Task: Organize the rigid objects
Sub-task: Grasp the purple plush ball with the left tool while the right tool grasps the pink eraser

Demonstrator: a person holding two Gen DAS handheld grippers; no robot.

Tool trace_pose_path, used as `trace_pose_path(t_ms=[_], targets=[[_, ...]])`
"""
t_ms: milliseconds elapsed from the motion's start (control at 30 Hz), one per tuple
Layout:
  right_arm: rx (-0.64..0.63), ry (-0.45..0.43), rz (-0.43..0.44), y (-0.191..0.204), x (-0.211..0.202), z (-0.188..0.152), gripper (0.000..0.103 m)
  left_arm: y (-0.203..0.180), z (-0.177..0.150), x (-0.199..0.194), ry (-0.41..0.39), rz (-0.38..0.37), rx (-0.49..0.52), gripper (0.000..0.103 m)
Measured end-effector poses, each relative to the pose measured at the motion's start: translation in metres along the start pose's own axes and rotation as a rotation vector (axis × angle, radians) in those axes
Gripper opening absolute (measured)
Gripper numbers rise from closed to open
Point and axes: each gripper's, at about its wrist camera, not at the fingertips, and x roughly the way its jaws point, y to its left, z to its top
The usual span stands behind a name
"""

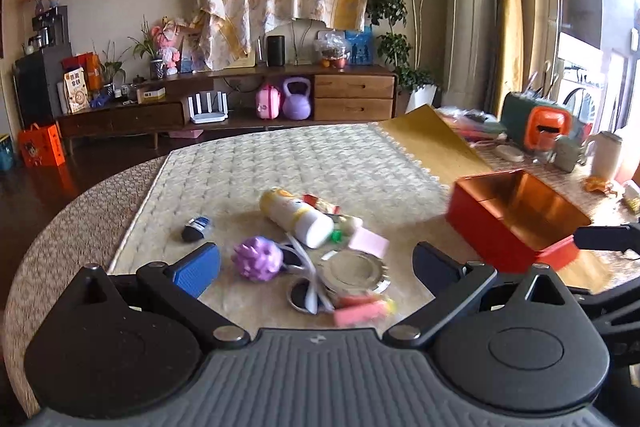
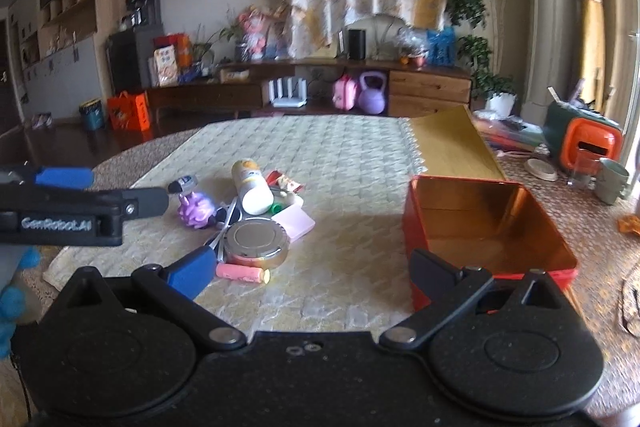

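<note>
Your left tool (image 1: 316,267) is hanging released over the pile on the table (image 1: 80,227), the white bottle (image 1: 296,217) lying just ahead, its long axis slanting away-left. Your right tool (image 2: 310,271), also released, is hovering nearer the red box (image 2: 488,227).

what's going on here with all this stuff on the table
A person holds a gripper in each hand over a table with a quilted cloth. Both the left gripper and the right gripper are open and hold nothing. A small pile of clutter sits on the cloth: a white bottle lying on its side, a purple spiky toy, a round tin and a pink stick. Beside it stands an open red box, which looks empty, so sorting has not visibly begun.
</note>
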Motion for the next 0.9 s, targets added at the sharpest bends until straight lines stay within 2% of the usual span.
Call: trace_pose_path(t_ms=[133,300,433,667,900], targets=[[0.023,0.056,0.052,0.007,0.026,0.006,0.102,0.022,0.005,0.032,0.024,0.035,-0.052,0.103],[-0.041,0.068,0.074,0.027,0.048,0.010,0.102,0.043,0.011,0.067,0.065,0.053,-0.093,0.103],[-0.074,0.083,0.075,0.039,0.064,0.011,0.100,0.053,0.010,0.088,0.087,0.053,-0.106,0.103],[-0.083,0.171,0.067,0.057,0.102,0.005,0.096,0.063,0.004,0.123,0.140,0.065,-0.112,0.103],[-0.072,0.236,0.041,0.063,0.130,-0.005,0.087,0.073,-0.004,0.147,0.198,0.059,-0.152,0.103]])
